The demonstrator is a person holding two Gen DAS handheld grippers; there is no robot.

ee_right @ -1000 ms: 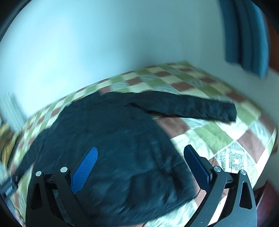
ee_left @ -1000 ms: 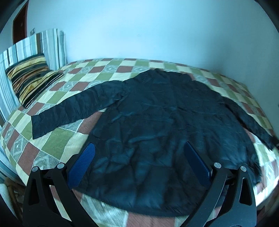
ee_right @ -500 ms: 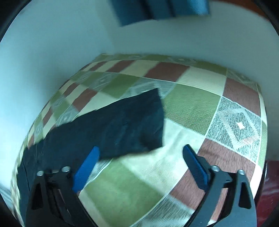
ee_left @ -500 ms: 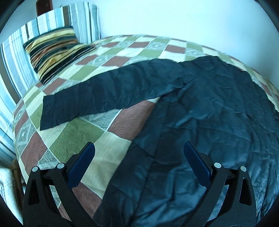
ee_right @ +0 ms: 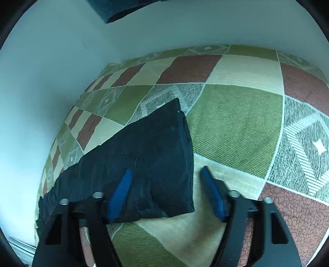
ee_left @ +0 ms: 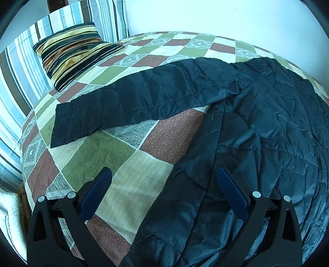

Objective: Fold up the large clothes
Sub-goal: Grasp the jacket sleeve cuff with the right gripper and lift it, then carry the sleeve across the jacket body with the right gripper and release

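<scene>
A large black quilted jacket lies flat on the bed, its left sleeve stretched out to the left. My left gripper is open and hovers over the jacket's lower left side edge. In the right wrist view the other sleeve's cuff end lies flat on the bedspread. My right gripper is open, its jaws astride the cuff's near corner, the left pad over the sleeve and the right pad over the bedspread.
The bed has a checked green, brown and cream bedspread. A striped pillow and a striped headboard cushion sit at the far left. White walls border the bed. Dark blue fabric hangs above.
Both grippers have moved closer to the bed. The left one now sits nearer the jacket's side edge; the right one has closed in on the sleeve cuff and its jaws have narrowed a little.
</scene>
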